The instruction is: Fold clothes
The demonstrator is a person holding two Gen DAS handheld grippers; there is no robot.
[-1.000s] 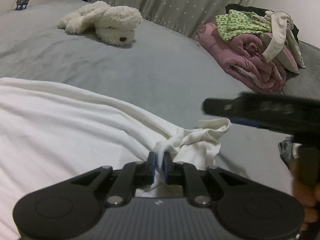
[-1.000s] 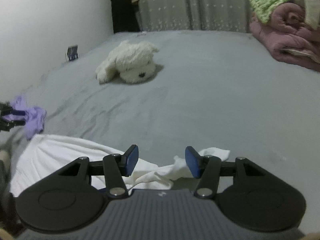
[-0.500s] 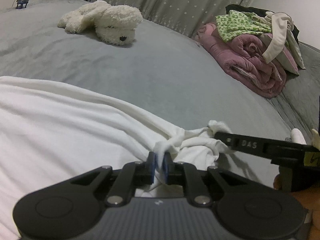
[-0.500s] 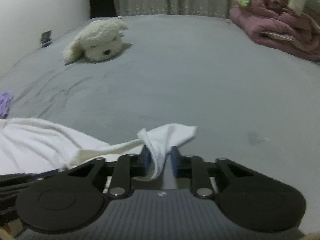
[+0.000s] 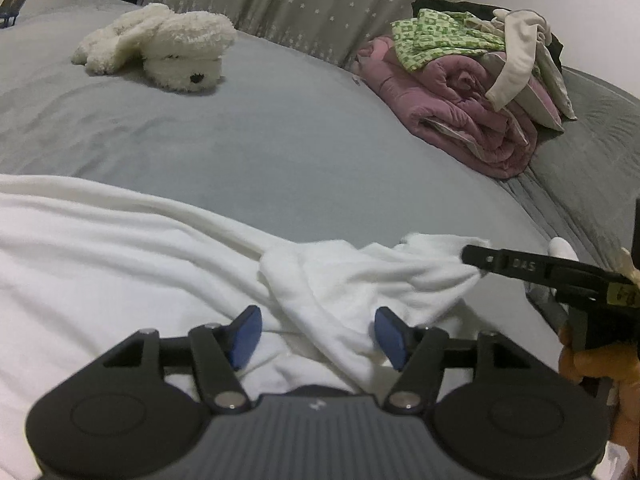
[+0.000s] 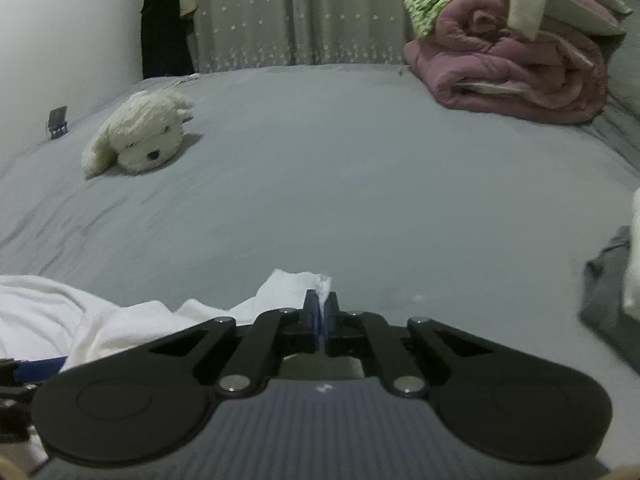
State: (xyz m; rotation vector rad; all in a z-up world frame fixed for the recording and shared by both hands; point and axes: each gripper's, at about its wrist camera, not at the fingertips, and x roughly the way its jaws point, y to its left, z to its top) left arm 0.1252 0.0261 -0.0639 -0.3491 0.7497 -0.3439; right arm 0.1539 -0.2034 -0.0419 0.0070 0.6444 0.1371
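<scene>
Grey bed [image 5: 280,152] fills both views. Low in frame, the left gripper [image 5: 318,334] is opening, the white garment [image 5: 120,264] lying loose between its fingers. Right gripper [image 6: 321,314] clenches the garment's corner, lower centre.

A grey bed [image 6: 360,184] stands before a star-dotted curtain [image 6: 304,16] and white wall [image 6: 68,40].

A white garment [image 5: 120,264] of soft knit lies spread over the near part of the grey bed [image 5: 280,152], broad and fairly flat toward the left, with long shallow wrinkles. Toward the right it narrows into a bunched, twisted end [image 5: 360,280], drawn out to a crumpled tip. In the right wrist view that tip [image 6: 296,286] stands raised just above the sheet.
</scene>
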